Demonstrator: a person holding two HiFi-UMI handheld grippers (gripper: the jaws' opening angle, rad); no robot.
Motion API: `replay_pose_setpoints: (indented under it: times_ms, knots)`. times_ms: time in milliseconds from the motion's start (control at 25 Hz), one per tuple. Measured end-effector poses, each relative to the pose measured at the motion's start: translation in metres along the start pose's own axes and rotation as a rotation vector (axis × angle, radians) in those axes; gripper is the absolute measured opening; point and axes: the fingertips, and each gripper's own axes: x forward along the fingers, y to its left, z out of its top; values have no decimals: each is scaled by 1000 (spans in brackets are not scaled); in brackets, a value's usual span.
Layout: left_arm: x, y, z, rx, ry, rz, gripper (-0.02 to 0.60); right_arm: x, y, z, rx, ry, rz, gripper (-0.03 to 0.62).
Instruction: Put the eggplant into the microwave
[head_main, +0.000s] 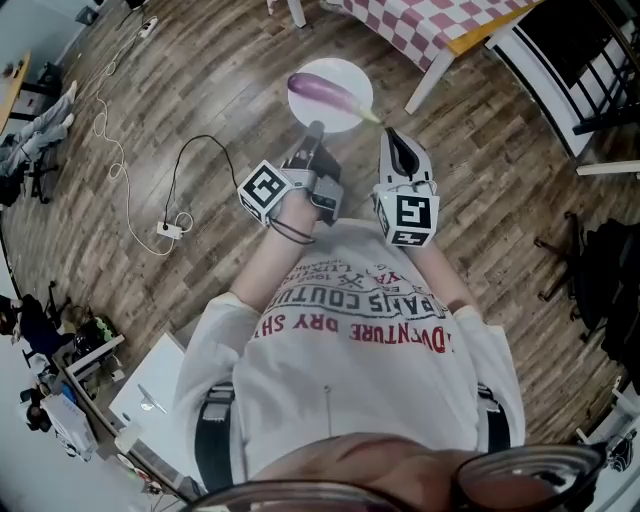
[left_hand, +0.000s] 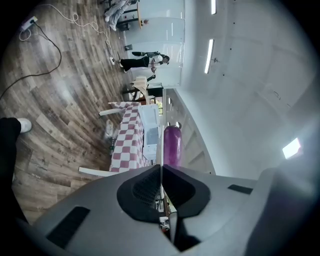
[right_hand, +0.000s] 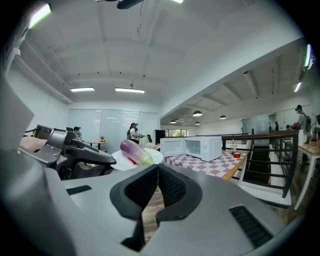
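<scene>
Plate (head_main: 345, 72) rim pinched in left gripper (head_main: 316, 128), eggplant (head_main: 325, 90) loose on top, right gripper (head_main: 392, 140) closed empty: keep plate level approaching microwave (right_hand: 192, 148).

The room is bright and even, lit by long ceiling lights (right_hand: 82, 89) that glow white, and the shadows on the wood floor (head_main: 180, 90) are soft and faint. All three pictures bend like a fishbowl and go dark at the corners, and the left gripper view is turned on its side. The white plate (head_main: 345, 70) shines so bright that its top looks blank, a pale shine lies on the floor in the left gripper view, and far-off things there look soft and smeared.
</scene>
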Motion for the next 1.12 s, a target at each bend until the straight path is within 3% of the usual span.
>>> replay_pose_setpoints:
  times_ms: [440,600,1120]
  knots:
    - [54,22,57,-26,18,25,32,80,1,-3,3,24,-15,26]
    - [90,22,101,-58,40,13,32,132,11,6,-8,27,-15,26]
    - [221,22,287,-47,135,8,32,335,35,47,5,40,-179,26]
